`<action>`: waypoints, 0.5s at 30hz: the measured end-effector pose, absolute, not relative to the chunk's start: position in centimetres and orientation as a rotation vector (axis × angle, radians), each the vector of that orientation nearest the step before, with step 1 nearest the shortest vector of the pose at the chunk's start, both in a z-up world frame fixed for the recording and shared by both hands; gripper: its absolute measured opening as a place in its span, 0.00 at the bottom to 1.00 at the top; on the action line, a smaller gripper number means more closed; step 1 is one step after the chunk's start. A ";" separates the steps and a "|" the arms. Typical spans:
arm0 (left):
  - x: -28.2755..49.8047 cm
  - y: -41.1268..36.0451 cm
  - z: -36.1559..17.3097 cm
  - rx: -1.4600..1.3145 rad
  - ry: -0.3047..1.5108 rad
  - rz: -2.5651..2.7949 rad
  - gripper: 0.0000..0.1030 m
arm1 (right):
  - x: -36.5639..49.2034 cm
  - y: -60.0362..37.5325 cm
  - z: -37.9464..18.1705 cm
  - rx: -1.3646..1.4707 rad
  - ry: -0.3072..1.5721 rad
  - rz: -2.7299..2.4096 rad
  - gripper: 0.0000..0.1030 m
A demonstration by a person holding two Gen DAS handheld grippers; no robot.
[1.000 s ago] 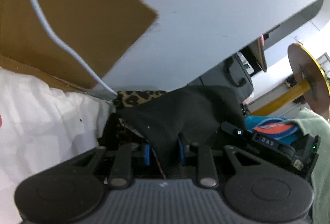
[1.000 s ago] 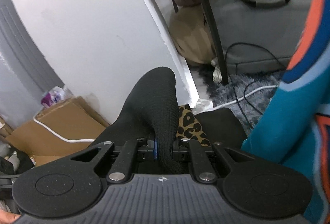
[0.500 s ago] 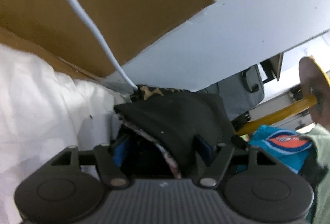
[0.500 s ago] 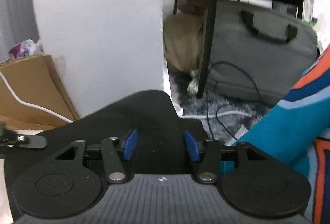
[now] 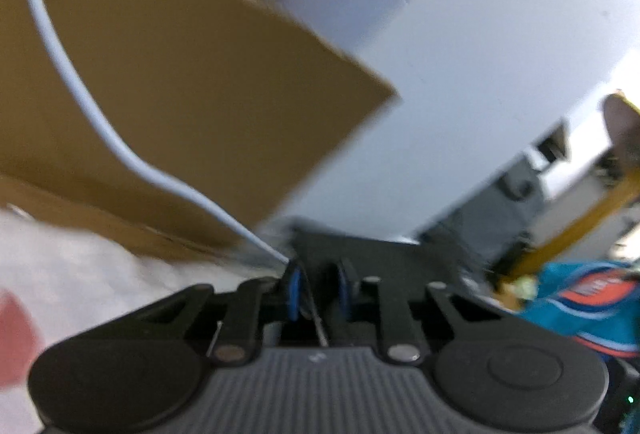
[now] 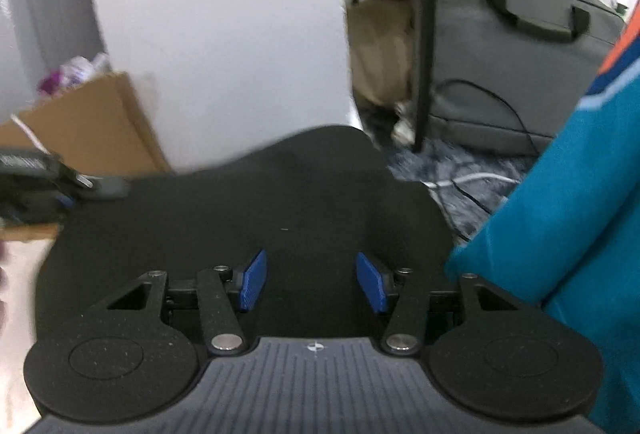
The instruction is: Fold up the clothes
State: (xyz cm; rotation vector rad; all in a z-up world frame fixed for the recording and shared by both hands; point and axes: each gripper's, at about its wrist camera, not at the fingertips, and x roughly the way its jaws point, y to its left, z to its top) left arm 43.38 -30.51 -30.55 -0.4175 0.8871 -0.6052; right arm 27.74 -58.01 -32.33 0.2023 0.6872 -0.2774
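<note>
The black cloth lies spread out flat under the right claw. It is a dark piece of clothing with a rounded far edge, and it lies just in front of a big white wall. The right claw has its two blue pads spread apart. The cloth is below them, but the pads do not squeeze it.

The left claw is at the far left edge of the same cloth. Its blue pads are close together and are closing. There is some dark cloth between them, with a thin pale edge showing. The picture is too blurry to tell if the pads press on it. In the right wrist view the left claw shows as a dark blurry shape at the left edge of the cloth.

A brown cardboard box stands behind the cloth, with a white cable running across it. A white sheet lies to the left. A teal shirt with orange stripes sits on the right, touching the black cloth. A grey bag with handles sits farther back, under a dark-legged desk.
</note>
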 end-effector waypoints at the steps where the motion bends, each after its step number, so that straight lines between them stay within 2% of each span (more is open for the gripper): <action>1: 43.2 -30.3 -29.9 -0.396 0.884 -0.605 0.18 | 27.8 -58.2 -32.4 0.195 0.692 -0.301 0.55; 9: 38.8 -30.8 -24.7 -0.284 0.851 -0.727 0.21 | 25.0 -57.1 -30.0 0.281 0.589 -0.311 0.55; 15: 35.1 -32.5 -24.6 -0.235 0.859 -0.759 0.21 | 23.0 -55.3 -29.7 0.305 0.565 -0.247 0.55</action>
